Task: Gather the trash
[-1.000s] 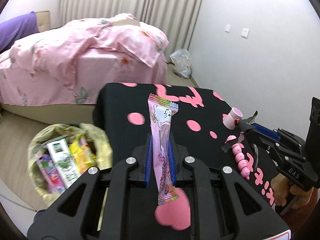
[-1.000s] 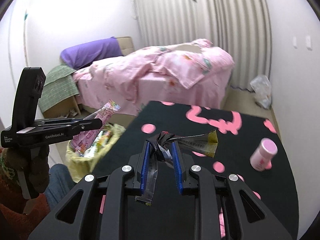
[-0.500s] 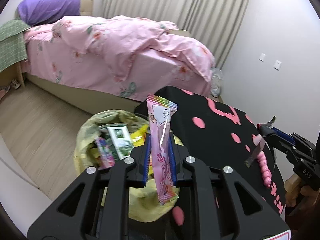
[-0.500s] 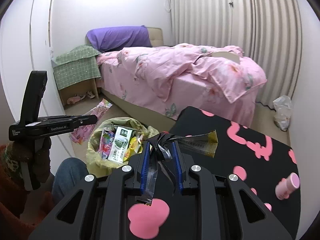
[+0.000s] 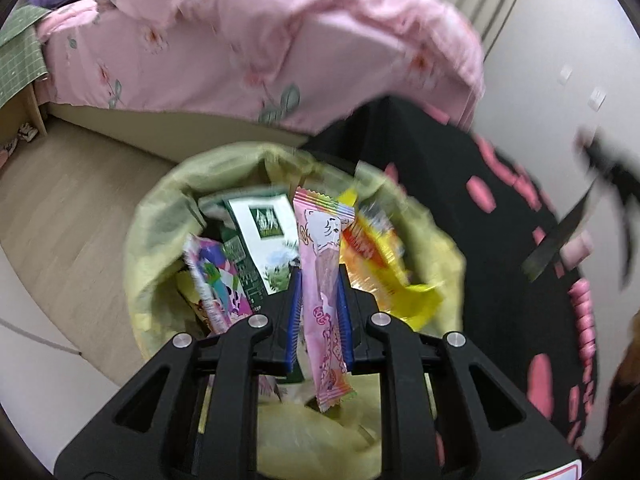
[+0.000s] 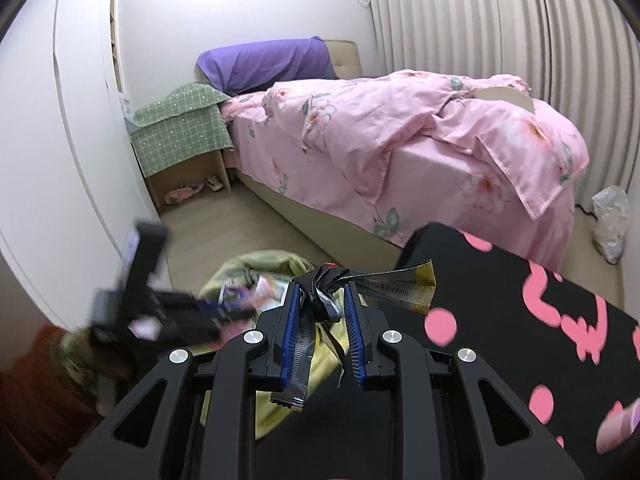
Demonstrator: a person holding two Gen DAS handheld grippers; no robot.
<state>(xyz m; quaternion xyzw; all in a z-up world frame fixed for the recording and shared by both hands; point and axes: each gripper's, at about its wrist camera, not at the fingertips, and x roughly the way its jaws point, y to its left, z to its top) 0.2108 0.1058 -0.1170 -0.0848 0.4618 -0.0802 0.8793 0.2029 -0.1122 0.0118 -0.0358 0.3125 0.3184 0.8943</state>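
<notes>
Left tongs closed on long pink wrapper, held upright directly over open yellow-green trash bag on floor. Bag contents: green-white carton, yellow wrapper, purple-patterned packet. Right tongs clamped on crumpled black-and-gold wrapper, at near edge of black pink-patterned tabletop, just right of bag. Pink-covered bed on far side.

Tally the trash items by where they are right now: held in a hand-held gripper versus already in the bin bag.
Held in a hand-held gripper: 2 (pink wrapper in the left hand-held gripper; dark foil wrapper in the right hand-held gripper)
Already visible in the yellow-green bin bag: 3 (green-and-white carton, purple packet, yellow-orange wrapper)
Total: 5; anything buried deeper is hidden.
</notes>
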